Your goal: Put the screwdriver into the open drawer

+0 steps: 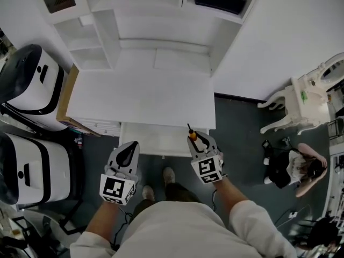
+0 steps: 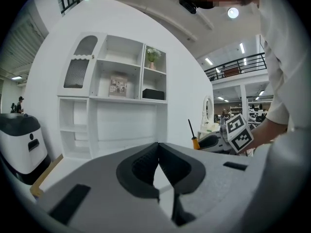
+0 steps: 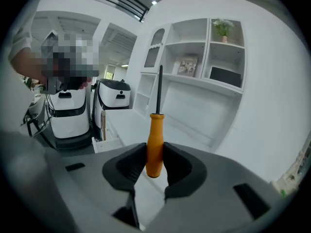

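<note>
Standing pulled out below the front edge of the white surface [image 1: 140, 95], the open drawer [image 1: 156, 140] shows its pale inside. In the shelf unit [image 1: 134, 23] behind, one compartment holds a dark box [image 3: 226, 76], another a framed picture [image 3: 187, 66], and a small plant [image 3: 222, 27] sits higher up. The screwdriver [image 3: 155, 147] has an orange handle and a thin black shaft pointing up. The right gripper [image 3: 154, 153] clamps its handle over the drawer's right end. The left gripper [image 2: 158, 152] is empty, with its jaws together, near the drawer's left corner. White machines [image 1: 29, 85] stand at the left on the dark floor [image 1: 242, 138], and a white chair [image 1: 301, 104] stands at the right.
</note>
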Demonstrator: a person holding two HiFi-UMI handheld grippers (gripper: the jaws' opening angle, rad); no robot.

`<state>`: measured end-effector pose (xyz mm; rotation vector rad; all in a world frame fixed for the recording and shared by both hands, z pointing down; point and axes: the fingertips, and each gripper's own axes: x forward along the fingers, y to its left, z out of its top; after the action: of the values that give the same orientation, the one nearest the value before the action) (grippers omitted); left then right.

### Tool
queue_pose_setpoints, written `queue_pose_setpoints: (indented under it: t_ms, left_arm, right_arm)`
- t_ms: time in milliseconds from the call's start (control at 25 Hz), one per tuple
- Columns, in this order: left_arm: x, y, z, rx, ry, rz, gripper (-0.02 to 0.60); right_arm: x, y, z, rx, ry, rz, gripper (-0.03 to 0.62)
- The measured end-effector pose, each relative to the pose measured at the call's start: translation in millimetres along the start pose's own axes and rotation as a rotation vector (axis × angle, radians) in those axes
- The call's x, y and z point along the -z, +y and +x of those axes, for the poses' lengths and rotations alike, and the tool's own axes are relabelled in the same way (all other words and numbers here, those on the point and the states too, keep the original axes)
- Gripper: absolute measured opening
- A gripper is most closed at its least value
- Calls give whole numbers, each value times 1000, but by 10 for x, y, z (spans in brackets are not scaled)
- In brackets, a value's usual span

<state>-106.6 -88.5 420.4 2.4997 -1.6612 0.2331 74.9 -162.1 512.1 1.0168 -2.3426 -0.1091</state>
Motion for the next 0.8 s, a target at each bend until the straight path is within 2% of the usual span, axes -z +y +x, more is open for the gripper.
queue_pose_setpoints:
  t_ms: [400, 800]
  left_arm:
    - [160, 144, 56, -34, 25, -20, 5]
    - [309, 201, 176, -48, 63, -32, 5]
  right_arm:
    - [404, 222, 582, -101, 146, -200, 115]
    - [1051, 502, 1094, -219, 300, -408, 115]
